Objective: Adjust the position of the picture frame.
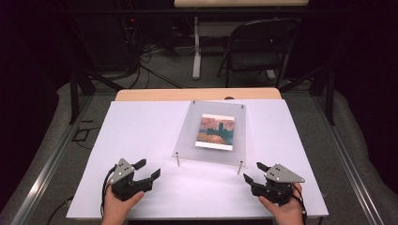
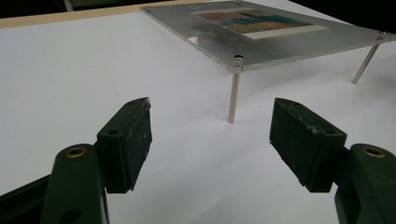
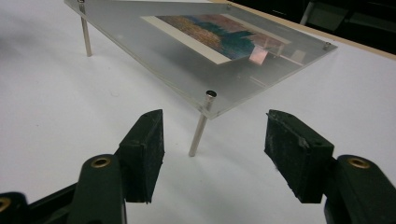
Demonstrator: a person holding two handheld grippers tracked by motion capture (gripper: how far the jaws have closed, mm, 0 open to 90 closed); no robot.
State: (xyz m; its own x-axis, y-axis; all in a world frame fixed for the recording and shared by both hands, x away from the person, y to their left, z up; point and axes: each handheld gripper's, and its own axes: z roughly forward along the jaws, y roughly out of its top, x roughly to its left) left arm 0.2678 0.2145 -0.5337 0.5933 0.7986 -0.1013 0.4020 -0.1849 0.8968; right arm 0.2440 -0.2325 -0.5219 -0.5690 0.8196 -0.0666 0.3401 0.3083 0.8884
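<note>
L gripper (image 1: 148, 168), R gripper (image 1: 252, 172): jaws wide, empty. Frame (image 1: 187, 140) lies far, between; each near-corner leg (image 2: 233, 89) just ahead of jaws, equidistant.

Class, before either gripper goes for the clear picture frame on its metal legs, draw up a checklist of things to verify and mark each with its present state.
1. Left gripper open, nothing held: ok.
2. Right gripper open, nothing held: ok.
3. Near left leg lined up between the left jaws: ok.
4. Near right leg lined up between the right jaws: ok.
5. Acrylic frame standing clear of both grippers: ok.
6. Screws tight in the legs: cannot tell.
</note>
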